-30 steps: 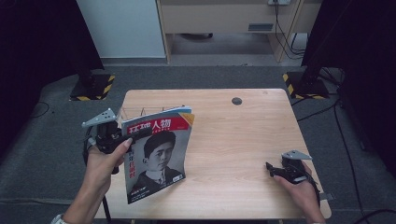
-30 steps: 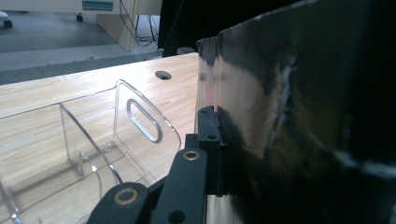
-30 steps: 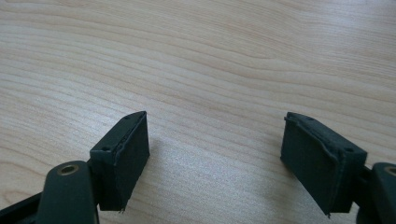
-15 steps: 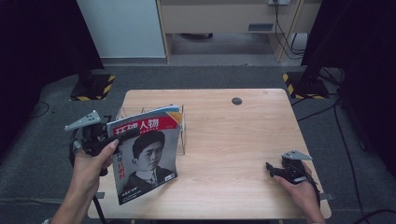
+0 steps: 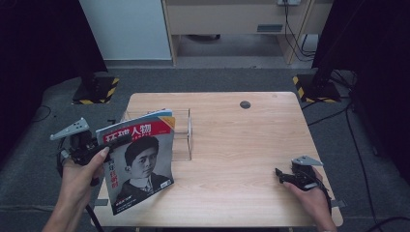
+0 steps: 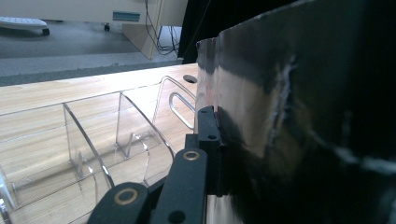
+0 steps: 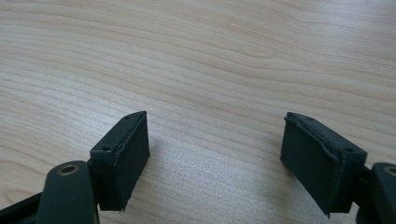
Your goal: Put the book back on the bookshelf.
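Observation:
A magazine (image 5: 140, 166) with a portrait and a red title bar on its cover hangs upright over the table's left front corner. My left gripper (image 5: 115, 143) is shut on its upper left edge. In the left gripper view the jaw presses on the glossy cover (image 6: 289, 116), and the clear plastic file rack (image 6: 116, 135) stands beyond it. That rack (image 5: 186, 133) sits on the wooden table (image 5: 241, 145), just right of the magazine. My right gripper (image 5: 280, 174) rests low at the table's right front, open, with bare wood between its pads (image 7: 123, 154).
A round cable hole (image 5: 245, 104) lies near the table's far edge. On the floor stand black posts with yellow-striped bases at the left (image 5: 96, 89) and right (image 5: 314, 87), and a cabinet (image 5: 227, 19) is behind the table.
My left hand has carried the magazine to the left, away from the clear rack and out over the table's left edge. The right gripper has stayed where it was.

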Available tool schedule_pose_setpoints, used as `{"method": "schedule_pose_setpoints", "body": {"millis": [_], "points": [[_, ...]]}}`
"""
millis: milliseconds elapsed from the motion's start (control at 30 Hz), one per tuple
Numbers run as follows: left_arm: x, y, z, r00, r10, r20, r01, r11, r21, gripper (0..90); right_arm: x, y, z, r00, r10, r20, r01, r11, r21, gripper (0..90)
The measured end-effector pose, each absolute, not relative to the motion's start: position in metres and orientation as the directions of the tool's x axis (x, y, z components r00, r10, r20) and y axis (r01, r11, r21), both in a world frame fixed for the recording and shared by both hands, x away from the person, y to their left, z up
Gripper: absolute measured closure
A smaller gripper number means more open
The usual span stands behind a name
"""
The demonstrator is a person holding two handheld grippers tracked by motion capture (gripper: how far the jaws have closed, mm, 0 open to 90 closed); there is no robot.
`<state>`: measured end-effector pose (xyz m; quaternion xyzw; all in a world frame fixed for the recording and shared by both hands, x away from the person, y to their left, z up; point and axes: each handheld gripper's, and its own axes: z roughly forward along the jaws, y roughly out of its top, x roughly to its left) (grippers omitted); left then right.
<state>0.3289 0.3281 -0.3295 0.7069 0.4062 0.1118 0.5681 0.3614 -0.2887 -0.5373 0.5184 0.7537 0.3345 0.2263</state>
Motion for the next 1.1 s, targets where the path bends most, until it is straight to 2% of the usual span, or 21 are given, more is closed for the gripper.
{"method": "schedule_pose_setpoints", "body": {"millis": [1100], "points": [[0.3, 0.382, -0.327, 0.557, 0.773, -0.304, 0.429, 0.046, 0.902, 86.3, 0.361, -0.289, -0.537, -0.36, 0.933, 0.006, 0.631, 0.238, 0.739, 23.8]]}}
